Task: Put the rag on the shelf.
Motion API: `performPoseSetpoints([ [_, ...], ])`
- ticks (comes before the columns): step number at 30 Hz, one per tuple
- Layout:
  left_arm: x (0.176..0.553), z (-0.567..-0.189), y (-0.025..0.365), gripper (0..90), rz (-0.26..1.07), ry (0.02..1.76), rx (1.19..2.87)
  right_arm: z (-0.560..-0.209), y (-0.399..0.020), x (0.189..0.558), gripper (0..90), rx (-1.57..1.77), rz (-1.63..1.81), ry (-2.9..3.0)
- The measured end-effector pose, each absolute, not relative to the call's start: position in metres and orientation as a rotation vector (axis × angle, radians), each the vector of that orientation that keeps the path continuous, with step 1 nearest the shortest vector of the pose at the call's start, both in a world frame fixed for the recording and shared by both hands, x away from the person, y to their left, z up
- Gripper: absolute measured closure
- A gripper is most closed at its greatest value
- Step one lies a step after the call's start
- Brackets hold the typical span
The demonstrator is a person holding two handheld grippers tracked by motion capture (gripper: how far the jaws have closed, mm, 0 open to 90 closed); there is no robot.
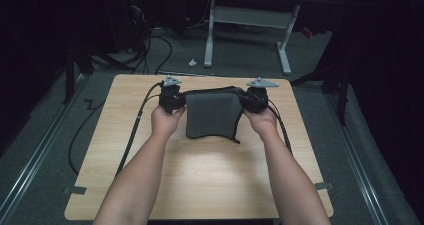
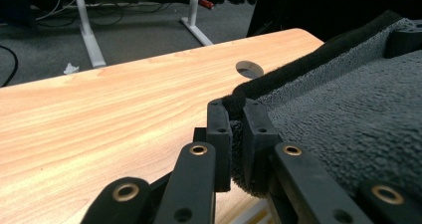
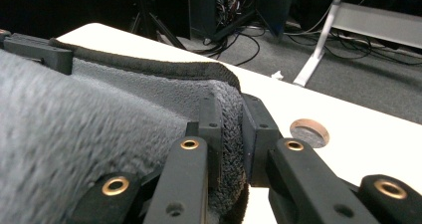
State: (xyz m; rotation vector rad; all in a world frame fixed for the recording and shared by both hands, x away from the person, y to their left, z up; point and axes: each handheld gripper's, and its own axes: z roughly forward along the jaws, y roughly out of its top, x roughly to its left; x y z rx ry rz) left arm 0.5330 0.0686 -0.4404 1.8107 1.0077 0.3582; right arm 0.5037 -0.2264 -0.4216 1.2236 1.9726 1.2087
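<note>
Each hand-held gripper [image 1: 176,99] [image 1: 250,101] pinches a grey towel [image 1: 210,116] corner above the wooden table [image 1: 210,180]

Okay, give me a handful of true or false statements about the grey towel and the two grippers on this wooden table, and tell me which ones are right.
1. The left gripper is shut on a corner of the grey towel. True.
2. The right gripper hangs open, apart from the towel. False: it is shut on the towel's other far corner.
3. The towel is bright red. False: it is dark grey with a black edge.
4. The towel is stretched between the two grippers over the wooden table. True.
5. The table has a round hole near its far edge. True.
</note>
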Motion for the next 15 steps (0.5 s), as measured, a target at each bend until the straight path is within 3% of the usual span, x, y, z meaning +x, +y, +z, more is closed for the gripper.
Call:
performPoseSetpoints([
  [15,0.531,-0.461,0.075,83.8,0.286,1.043,1.790,-0.441,-0.226,0.506,81.1,1.293,1.241,1.990],
])
